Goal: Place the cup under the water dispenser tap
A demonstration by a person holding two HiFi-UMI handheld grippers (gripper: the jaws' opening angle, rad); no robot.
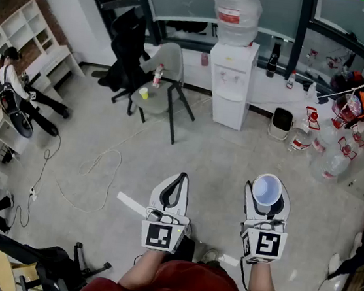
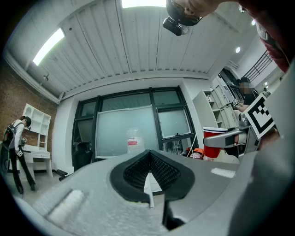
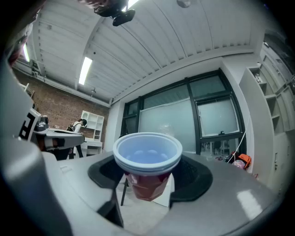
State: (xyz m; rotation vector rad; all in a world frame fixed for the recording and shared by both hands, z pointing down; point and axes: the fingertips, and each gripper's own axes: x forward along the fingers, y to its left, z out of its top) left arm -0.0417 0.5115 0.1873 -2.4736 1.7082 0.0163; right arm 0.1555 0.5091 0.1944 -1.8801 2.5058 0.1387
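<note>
A red cup (image 1: 267,190) with a pale inside stands upright between the jaws of my right gripper (image 1: 268,185), which is shut on it. The right gripper view shows the cup (image 3: 147,156) gripped low on its red body, rim up, in the right gripper (image 3: 147,179). My left gripper (image 1: 175,188) is level beside it, shut, with nothing in it; its pads (image 2: 138,168) meet at the tip. The white water dispenser (image 1: 232,82), with a large bottle (image 1: 236,13) on top, stands far ahead by the windows, some way across the floor from both grippers.
A grey chair (image 1: 159,86) with a small bottle and a yellow cup stands left of the dispenser. A cable (image 1: 100,164) loops over the floor. Several water jugs (image 1: 326,153) and a small bin (image 1: 281,123) are at the right. A person (image 1: 11,87) stands by the shelves far left.
</note>
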